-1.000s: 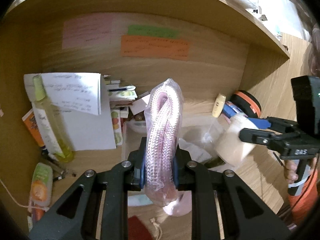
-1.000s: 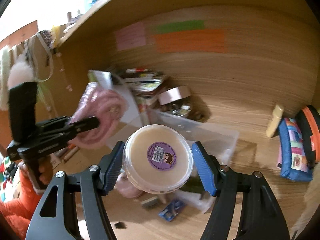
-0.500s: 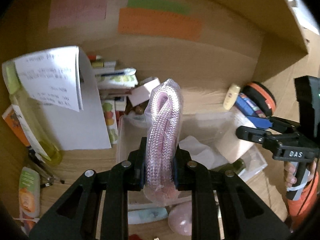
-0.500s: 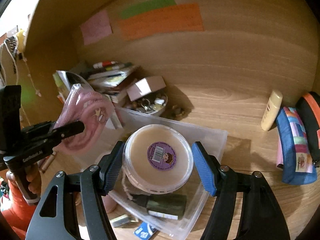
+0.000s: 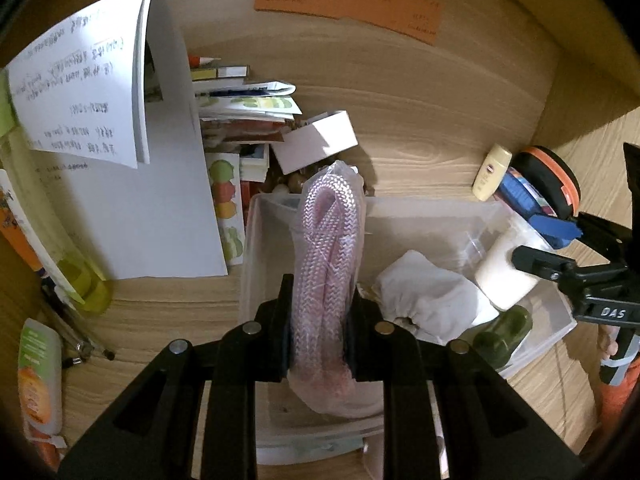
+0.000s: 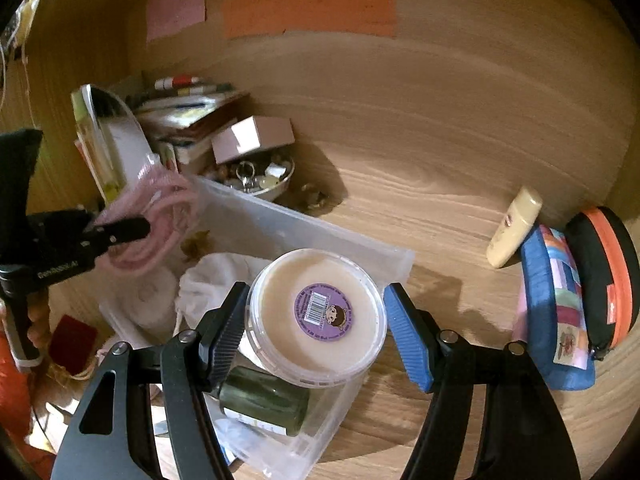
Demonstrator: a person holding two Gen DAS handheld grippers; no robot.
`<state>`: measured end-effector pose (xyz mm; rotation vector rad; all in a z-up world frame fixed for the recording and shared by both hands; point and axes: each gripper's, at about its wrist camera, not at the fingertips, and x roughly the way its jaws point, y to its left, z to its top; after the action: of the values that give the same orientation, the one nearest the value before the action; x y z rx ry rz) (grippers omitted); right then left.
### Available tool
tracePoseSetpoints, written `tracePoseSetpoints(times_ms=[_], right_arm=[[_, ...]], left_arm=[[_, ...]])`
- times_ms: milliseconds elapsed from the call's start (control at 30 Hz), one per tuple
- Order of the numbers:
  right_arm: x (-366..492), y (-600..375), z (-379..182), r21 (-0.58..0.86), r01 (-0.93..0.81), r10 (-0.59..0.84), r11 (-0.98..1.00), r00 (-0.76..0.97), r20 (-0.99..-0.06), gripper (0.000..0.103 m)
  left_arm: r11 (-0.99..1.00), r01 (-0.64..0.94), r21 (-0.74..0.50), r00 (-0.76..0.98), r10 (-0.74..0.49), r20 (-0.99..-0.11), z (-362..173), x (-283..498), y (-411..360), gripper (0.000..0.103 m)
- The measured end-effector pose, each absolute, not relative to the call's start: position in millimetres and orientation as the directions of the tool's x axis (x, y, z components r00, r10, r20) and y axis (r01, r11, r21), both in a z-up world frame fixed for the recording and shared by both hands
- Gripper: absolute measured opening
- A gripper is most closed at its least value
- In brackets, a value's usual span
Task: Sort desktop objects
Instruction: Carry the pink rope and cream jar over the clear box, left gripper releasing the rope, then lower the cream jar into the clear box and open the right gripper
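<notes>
Your left gripper point(image 5: 318, 336) is squeezed tight on a pink rope in a clear bag point(image 5: 328, 280), held up over the clear plastic bin point(image 5: 420, 208). Your right gripper point(image 6: 314, 326) is clamped on a round tub with a purple sticker point(image 6: 316, 314), over the bin's right side. Inside the bin lie a white cloth pouch point(image 5: 432, 300) and a dark green bottle point(image 6: 264, 400).

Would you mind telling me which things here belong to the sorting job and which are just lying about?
Job in hand:
- bagged pink rope, clamped in the left gripper
- round tub, between the right gripper fingers
- clear bin

Lying about:
- white pouch and green bottle, already in the bin
- cream tube
- blue pencil case
</notes>
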<state>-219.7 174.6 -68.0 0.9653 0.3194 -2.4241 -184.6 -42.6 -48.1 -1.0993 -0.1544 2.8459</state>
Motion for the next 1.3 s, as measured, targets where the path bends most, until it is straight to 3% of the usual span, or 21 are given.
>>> tracePoseSetpoints(times_ms=[233, 700, 867, 1000, 1233, 1300], right_arm=[[-227.5, 155.8, -77.9, -0.097, 0.562, -0.331, -0.822, -0.609, -0.721, 0.065], [-225.5, 120.3, -76.5, -0.283, 0.561, -0.258, -0.778, -0.695, -0.671, 0.064], [-222.6, 120.2, -74.6, -0.274, 0.554, -0.258, -0.787, -0.698, -0.668, 0.065], [-218.9, 122.8, -72.7, -0.26, 0.535, -0.253, -0.804, -0.702, -0.665, 0.07], [-197.0, 143.0, -58.6, -0.209, 0.503, -0.265, -0.838, -0.712, -0.65, 0.074], [-186.8, 153.7, -50.9, -0.197, 0.485, -0.267, -0.852, -0.727, -0.633, 0.081]], left_arm=[[-0.99, -0.052, -0.129, -0.741, 0.125, -0.66, -50.2, -184.6, -43.0, 0.021], [-0.992, -0.046, -0.116, -0.742, 0.112, -0.661, -51.1, -182.6, -45.3, 0.043], [-0.993, -0.065, -0.093, -0.764, 0.11, -0.636, -44.4, -174.5, -39.1, 0.062], [-0.996, -0.07, -0.063, -0.789, 0.094, -0.607, -38.4, -167.5, -33.4, 0.069], [-0.991, -0.1, -0.084, -0.793, 0.13, -0.595, -29.6, -161.6, -29.2, 0.07], [-0.992, -0.104, -0.073, -0.798, 0.126, -0.59, -25.2, -158.1, -25.7, 0.072]])
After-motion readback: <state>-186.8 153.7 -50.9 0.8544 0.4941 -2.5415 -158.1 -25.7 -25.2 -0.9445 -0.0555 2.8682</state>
